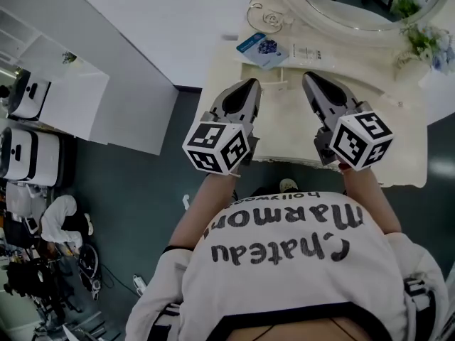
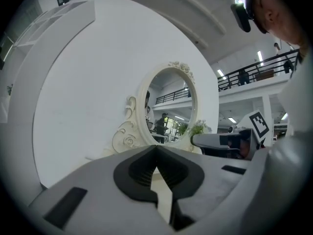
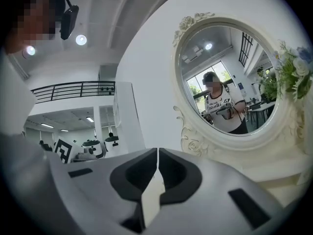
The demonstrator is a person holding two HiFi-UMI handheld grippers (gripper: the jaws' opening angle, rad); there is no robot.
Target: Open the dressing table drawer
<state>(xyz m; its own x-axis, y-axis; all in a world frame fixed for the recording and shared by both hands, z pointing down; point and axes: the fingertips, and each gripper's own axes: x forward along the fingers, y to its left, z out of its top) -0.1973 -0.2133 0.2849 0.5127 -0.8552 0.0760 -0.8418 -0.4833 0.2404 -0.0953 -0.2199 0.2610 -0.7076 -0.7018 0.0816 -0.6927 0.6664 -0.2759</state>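
The cream dressing table [image 1: 284,130] lies straight ahead, with its oval mirror [image 1: 355,6] at the back. No drawer front shows in any view; it is hidden below the tabletop's front edge. Both grippers hover side by side above the tabletop, pointing level at the mirror. My left gripper [image 1: 254,82] is shut with nothing between its jaws, and its tips [image 2: 156,147] meet in front of the carved mirror frame [image 2: 128,136]. My right gripper [image 1: 307,77] is shut and empty too, its tips [image 3: 157,150] closed below the mirror [image 3: 230,82].
A blue booklet [image 1: 261,48] and a white packet [image 1: 307,50] lie on the tabletop near the mirror. Flowers [image 1: 426,41] stand at the back right. A white partition [image 1: 128,69] runs along the left. A person [image 1: 60,222] sits on the floor at the lower left.
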